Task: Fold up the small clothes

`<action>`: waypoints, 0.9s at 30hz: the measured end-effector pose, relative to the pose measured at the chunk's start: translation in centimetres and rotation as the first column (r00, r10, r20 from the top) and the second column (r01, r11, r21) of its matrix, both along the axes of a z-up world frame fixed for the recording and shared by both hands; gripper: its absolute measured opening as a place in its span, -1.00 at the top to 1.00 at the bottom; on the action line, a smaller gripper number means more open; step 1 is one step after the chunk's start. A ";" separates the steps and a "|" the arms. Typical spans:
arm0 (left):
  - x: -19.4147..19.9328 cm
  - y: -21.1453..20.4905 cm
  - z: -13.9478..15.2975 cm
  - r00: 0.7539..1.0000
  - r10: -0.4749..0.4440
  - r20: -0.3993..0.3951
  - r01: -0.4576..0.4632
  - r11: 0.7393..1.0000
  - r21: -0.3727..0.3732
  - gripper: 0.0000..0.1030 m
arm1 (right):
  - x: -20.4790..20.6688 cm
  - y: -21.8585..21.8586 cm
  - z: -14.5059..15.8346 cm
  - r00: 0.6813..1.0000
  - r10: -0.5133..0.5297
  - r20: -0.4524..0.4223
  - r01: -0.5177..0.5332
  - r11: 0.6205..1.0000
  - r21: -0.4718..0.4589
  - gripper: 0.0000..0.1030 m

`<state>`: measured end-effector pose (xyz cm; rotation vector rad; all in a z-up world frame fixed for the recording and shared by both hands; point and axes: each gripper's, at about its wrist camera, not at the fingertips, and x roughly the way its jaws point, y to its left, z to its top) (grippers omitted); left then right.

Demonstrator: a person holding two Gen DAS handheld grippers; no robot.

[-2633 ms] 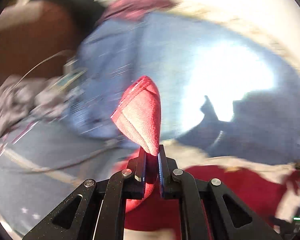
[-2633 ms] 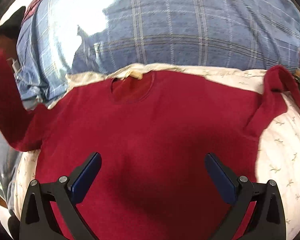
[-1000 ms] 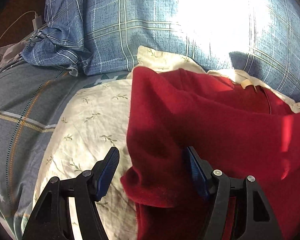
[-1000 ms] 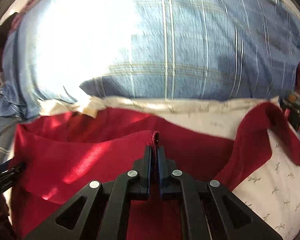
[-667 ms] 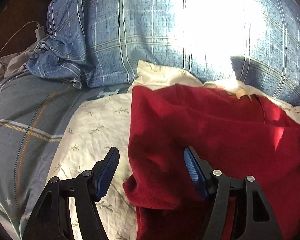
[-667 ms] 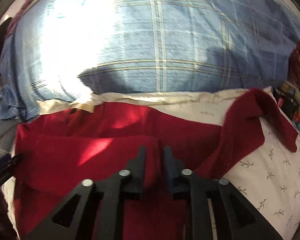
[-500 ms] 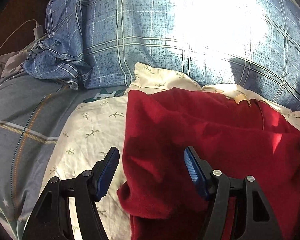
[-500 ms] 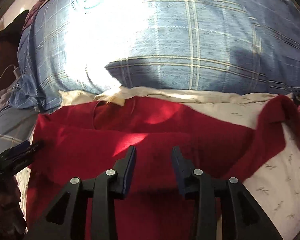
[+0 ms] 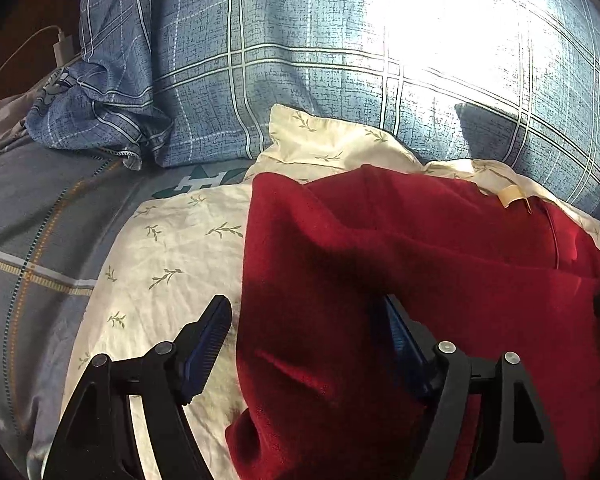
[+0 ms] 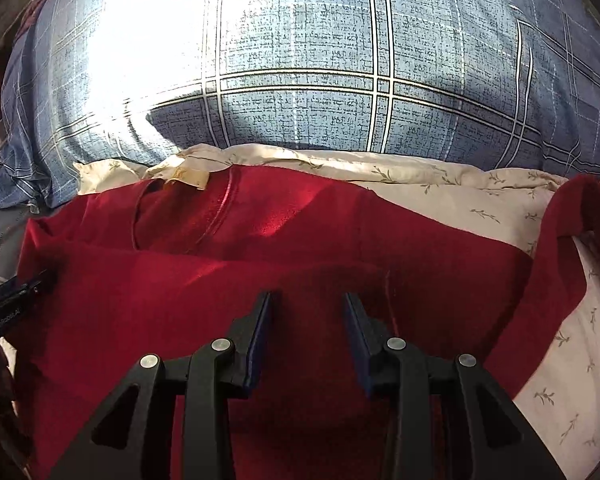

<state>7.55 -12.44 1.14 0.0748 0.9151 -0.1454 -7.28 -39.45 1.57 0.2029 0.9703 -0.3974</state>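
Bed (image 9: 40, 216): covered by a grey sheet with thin yellow and white stripes. Lying on it:
- large blue plaid pillow (image 10: 340, 80), sunlit on part of its face, at the far side;
- cream cloth printed with small green sprigs (image 9: 172, 264), crumpled, its far edge touching the pillow;
- dark red fleece pullover (image 10: 260, 280), spread on the cream cloth, one sleeve (image 10: 560, 248) trailing sideways, one side folded over its front;
- white charger and cable (image 9: 62, 46) at the bed's edge, beside the pillow's corner.
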 end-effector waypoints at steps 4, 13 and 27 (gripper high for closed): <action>-0.7 0.0 0.7 1.000 0.000 -0.005 0.000 1.000 -0.005 -0.44 | -1.2 1.2 1.3 0.999 0.024 0.025 -0.023 1.000 -0.009 0.25; -4.2 0.8 3.3 0.999 -0.008 0.036 0.009 1.000 -0.028 -0.44 | -3.2 2.8 -0.9 0.999 0.045 -0.026 -0.046 0.999 -0.010 0.16; -11.0 0.7 6.8 0.993 -0.057 0.105 0.061 0.997 -0.037 -0.44 | -7.1 5.0 1.8 0.999 0.048 0.012 -0.049 0.998 0.027 -0.04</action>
